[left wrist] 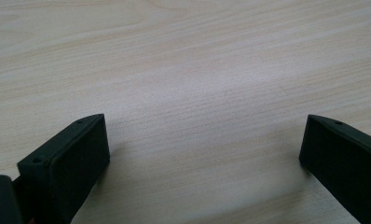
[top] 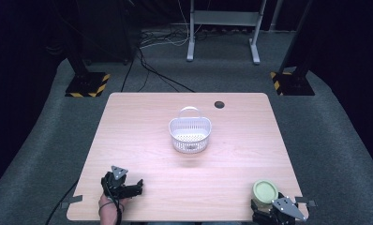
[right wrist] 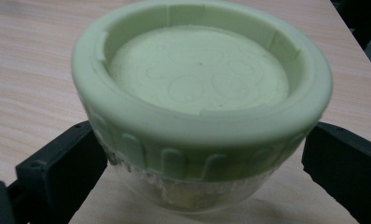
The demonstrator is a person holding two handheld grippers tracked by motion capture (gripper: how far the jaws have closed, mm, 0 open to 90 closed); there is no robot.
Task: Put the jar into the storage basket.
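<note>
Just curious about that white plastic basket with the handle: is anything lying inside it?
No, the white perforated plastic basket in the high view shows only its own bare holed bottom, standing alone mid-table.

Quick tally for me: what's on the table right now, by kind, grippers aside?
White slotted basket with handle: 1
Clear jar with pale green lid, standing between the right gripper fingers: 1
Total: 2

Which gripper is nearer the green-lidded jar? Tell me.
Right. The right gripper has its jaws on either side of the jar; the left gripper rests across the table, at the opposite near corner.
</note>
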